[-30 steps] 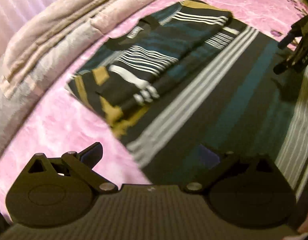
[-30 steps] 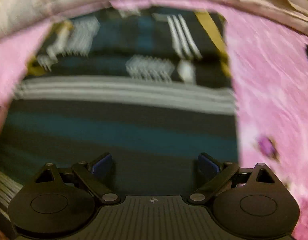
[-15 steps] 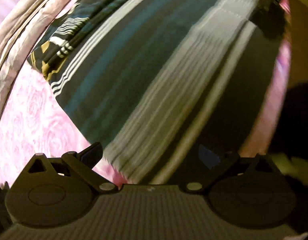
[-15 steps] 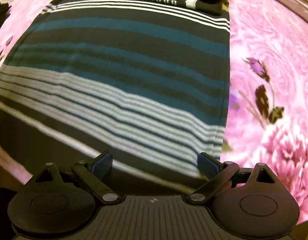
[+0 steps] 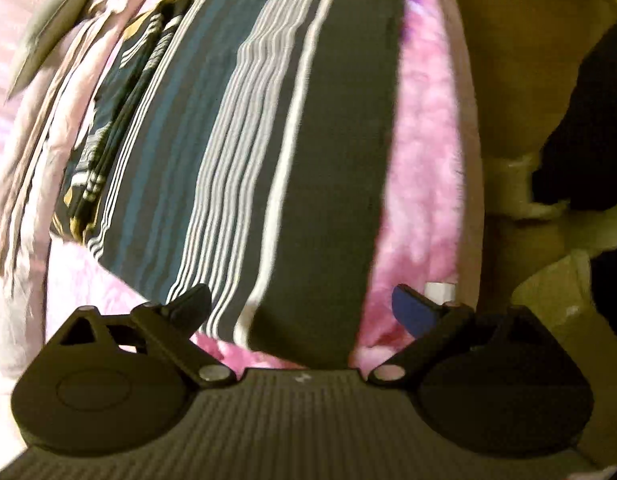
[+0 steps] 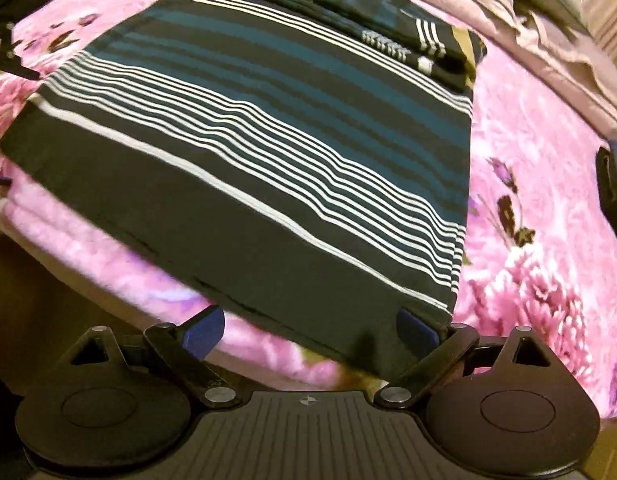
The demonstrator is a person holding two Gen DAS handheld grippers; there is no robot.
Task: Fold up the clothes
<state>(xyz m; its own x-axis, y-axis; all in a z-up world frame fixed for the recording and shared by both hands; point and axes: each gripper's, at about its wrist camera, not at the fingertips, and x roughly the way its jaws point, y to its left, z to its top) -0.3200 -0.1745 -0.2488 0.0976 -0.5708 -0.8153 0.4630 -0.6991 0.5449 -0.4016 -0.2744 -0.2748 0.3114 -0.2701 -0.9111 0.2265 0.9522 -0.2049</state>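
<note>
Striped garment (image 6: 268, 152) laid flat on the bed (image 6: 548, 240)
Both hand-held grippers, left (image 5: 304, 312) and right (image 6: 308, 332), are held spread at its near-edge corners; nothing is pinched

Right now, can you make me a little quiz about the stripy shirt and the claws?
1. True or false: the left claw is shut on the striped shirt.
2. What lies under the shirt? A) a pink flowered blanket B) a wooden table C) a green rug
3. Fill in: the folded-in sleeves lie at the ____ end of the shirt from the right claw.

Key: 1 false, both claws are open at the hem; 2 A; 3 far.
</note>
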